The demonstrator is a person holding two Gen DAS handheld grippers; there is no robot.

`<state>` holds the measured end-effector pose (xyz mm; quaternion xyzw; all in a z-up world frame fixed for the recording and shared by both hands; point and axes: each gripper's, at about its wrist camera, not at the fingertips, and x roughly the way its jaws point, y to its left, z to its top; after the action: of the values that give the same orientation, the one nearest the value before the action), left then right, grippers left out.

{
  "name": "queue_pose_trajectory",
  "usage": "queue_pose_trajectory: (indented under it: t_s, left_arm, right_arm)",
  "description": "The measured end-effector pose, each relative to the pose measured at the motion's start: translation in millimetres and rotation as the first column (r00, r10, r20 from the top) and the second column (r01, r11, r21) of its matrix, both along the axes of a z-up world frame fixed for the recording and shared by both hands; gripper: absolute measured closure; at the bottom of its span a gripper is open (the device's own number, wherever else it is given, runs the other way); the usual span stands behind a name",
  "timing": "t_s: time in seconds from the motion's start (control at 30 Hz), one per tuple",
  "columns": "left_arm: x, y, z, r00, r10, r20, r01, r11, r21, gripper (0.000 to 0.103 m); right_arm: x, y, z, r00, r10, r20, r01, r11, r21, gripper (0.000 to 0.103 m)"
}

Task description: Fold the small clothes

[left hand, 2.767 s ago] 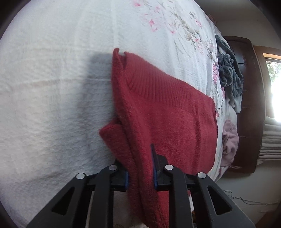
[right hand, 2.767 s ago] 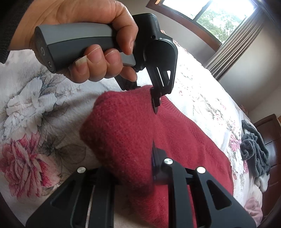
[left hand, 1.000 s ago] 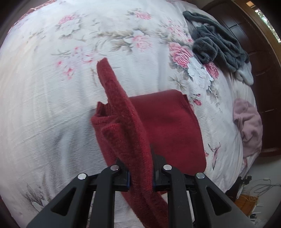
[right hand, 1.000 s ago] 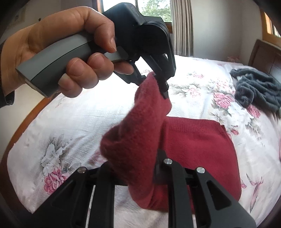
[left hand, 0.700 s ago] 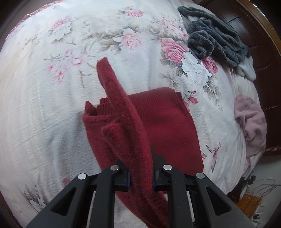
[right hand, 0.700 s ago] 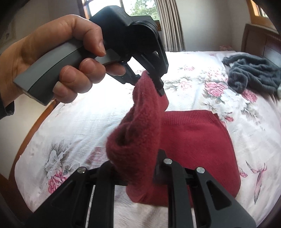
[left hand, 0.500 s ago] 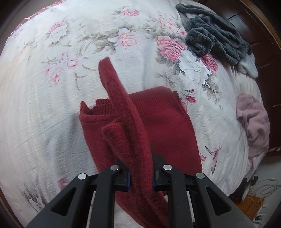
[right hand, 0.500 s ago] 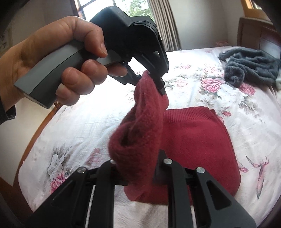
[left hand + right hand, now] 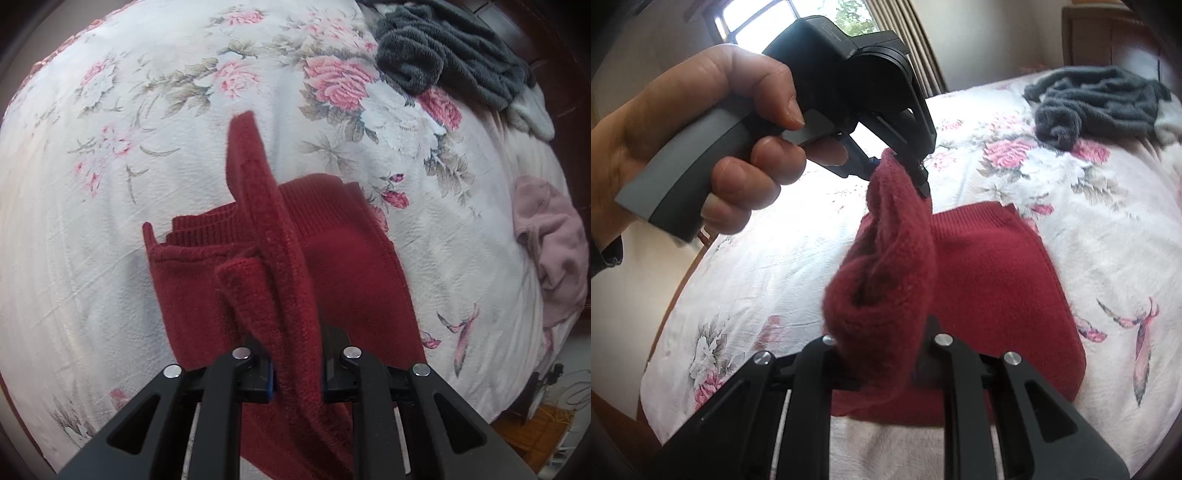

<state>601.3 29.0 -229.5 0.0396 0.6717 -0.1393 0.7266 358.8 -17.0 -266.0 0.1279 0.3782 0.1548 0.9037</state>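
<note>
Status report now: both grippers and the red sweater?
Left gripper and right gripper shut on red knitted sweater. One edge lifted above floral bedspread. Nothing blocking.

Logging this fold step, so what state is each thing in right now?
red sweater: partly folded on the bed, one edge lifted
left claw: shut on the sweater's edge
right claw: shut on the same lifted fold
grey garment: crumpled, unfolded
pink garment: crumpled, unfolded

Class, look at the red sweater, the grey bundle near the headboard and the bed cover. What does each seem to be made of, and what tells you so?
Red sweater: knitted yarn, probably wool or acrylic; ribbed edge, matte fuzzy surface.
Grey bundle: plush fleece or towelling, judging by its deep, soft pile.
Bed cover: thin woven cloth, perhaps cotton, with a crinkled texture and a flat printed rose pattern.
</note>
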Motion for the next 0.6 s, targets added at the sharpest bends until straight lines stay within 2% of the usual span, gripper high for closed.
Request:
queue_pose_trajectory:
  t_s: [0.17, 0.3, 0.43, 0.6]
  left_arm:
    - [-1, -20, -13, 1.0, -0.015, 0.003, 0.015, 0.998, 0.058, 0.087]
    - [1, -32, -23, 1.0, 0.008, -0.001, -0.008, 0.996, 0.09, 0.087]
    - [1, -50, -37, 1.0, 0.024, 0.0, -0.023, 0.99, 0.14, 0.087]
    - [4, -70, -51, 0.999, 0.042, -0.002, -0.041, 0.984, 0.176, 0.087]
  right_arm:
    - [4, -10, -10, 1.0, -0.014, -0.024, 0.015, 0.999, 0.04, 0.088]
    - [8, -21, -19, 0.999, -0.019, -0.044, 0.022, 0.998, 0.066, 0.088]
    - [13, -40, -33, 0.996, -0.005, -0.093, 0.018, 0.991, 0.134, 0.088]
    - [21, -70, -50, 0.986, 0.011, -0.167, 0.034, 0.963, 0.267, 0.088]
